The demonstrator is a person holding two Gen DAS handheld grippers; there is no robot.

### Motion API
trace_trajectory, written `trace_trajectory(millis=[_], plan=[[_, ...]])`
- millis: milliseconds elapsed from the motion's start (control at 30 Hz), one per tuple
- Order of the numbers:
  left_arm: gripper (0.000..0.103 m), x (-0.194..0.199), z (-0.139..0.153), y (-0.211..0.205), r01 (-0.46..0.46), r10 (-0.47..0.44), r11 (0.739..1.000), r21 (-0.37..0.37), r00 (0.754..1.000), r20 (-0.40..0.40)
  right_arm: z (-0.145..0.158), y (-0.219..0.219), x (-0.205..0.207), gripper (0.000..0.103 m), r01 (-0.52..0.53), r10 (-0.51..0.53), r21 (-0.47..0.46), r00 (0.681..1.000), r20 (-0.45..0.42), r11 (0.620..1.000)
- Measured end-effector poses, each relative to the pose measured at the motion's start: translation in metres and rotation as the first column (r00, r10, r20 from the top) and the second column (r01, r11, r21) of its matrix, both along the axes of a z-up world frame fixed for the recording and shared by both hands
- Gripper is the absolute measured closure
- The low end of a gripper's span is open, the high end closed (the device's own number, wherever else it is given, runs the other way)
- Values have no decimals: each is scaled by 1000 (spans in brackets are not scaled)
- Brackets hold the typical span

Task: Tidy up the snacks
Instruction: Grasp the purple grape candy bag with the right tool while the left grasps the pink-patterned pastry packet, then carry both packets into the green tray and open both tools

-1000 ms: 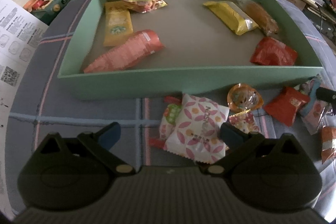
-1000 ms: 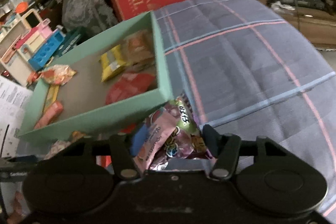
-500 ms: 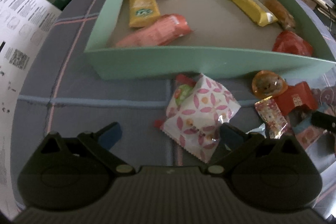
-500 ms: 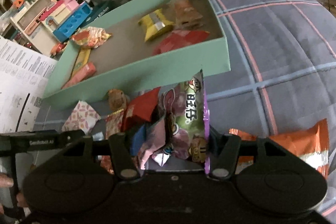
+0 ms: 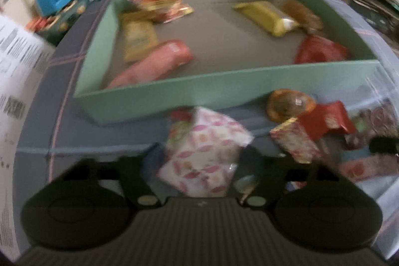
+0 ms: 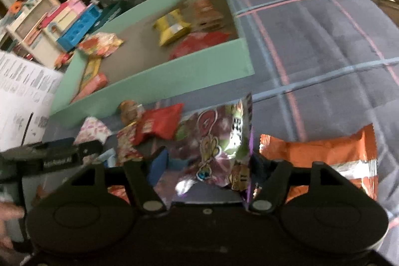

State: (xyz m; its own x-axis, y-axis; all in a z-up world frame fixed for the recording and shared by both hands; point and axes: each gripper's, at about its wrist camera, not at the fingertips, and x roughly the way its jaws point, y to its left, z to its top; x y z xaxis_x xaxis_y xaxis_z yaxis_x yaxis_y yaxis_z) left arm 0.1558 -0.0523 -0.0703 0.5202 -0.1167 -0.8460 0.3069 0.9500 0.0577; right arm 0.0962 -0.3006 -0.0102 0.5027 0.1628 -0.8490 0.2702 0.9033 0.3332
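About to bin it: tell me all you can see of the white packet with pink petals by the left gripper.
The white packet is a soft, crinkly pillow pouch printed with pink petals and small orange dots. It lies tilted on the plaid cloth, just outside the green box, partly over a red-and-green wrapper. It sits between the left gripper fingers, whose jaws have just been closing; blur hides contact.

A blue-grey plaid cloth (image 6: 311, 46) covers the worktop. Ahead of the hand-held gripper (image 6: 209, 163) sits a green tray (image 6: 174, 76); loose snack packets (image 6: 159, 124) lie nearer, an orange packet (image 6: 324, 153) to its right.

Both wrist views look down, sharing the green box (image 5: 174, 94).
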Motion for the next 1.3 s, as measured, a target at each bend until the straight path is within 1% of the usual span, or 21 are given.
trace_trajectory(millis=[33,167,267,333,367,400,433,467,500,567,600,633,700,733,833,1000,1200,1300], plan=[[53,-4,1,-4,22,-22,1000,5,1000,12,1,-4,-1,32,17,-17,-4,1000,4,1000],[54,-14,0,-9,87,-87,996,-26,996,0,4,-18,-1,32,77,-77,-25,997,17,997],[51,-18,-4,-9,111,-111,993,-30,994,-18,0,-19,5,32,77,-77,-22,997,13,997],[43,-17,-8,-8,98,-99,995,-32,994,-41,-7,-16,10,32,64,-64,-4,998,-3,998],[42,-17,-8,-8,90,-91,995,-35,995,-39,-10,-10,12,31,48,-48,2,999,-9,999],[40,-16,-8,-8,86,-87,996,-35,995,-42,-10,-3,12,31,29,-29,-15,1000,-1,999],[37,-14,-9,-10,86,-87,996,-34,995,-43,-9,8,13,34,-13,14,-52,1000,12,999],[36,-14,-9,-11,88,-89,996,-31,995,-43,-9,15,14,46,-48,49,-60,999,17,997],[35,-14,-10,-13,92,-93,995,-26,995,-40,-9,21,13,54,-72,74,-60,997,28,996],[38,-17,-10,-18,108,-108,994,-22,994,-30,-8,28,12,60,-95,99,-69,994,42,993],[48,-20,-9,-19,121,-122,992,-26,992,-22,-6,29,12,64,-96,100,-75,994,50,993],[54,-22,-8,-21,130,-131,991,-33,991,-19,-4,29,12,65,-92,96,-72,994,55,993],[54,-27,-6,-22,125,-126,992,-31,992,-13,0,26,12,71,-80,83,-59,995,61,995],[54,-28,-6,-21,118,-118,992,-35,993,-14,3,24,11,72,-73,76,-59,995,64,996],[54,-29,-3,-14,88,-91,994,-69,995,-33,14,14,5,75,-50,54,-57,995,83,997],[54,-30,9,0,50,-55,992,-116,998,-39,23,0,-8,76,4,1,-48,995,101,999],[54,-38,28,12,24,-27,988,-151,1000,-14,38,-17,-23,76,60,-56,-30,989,136,998],[54,-40,40,16,17,-16,984,-177,1000,6,51,-25,-29,76,84,-77,-34,983,168,996]])
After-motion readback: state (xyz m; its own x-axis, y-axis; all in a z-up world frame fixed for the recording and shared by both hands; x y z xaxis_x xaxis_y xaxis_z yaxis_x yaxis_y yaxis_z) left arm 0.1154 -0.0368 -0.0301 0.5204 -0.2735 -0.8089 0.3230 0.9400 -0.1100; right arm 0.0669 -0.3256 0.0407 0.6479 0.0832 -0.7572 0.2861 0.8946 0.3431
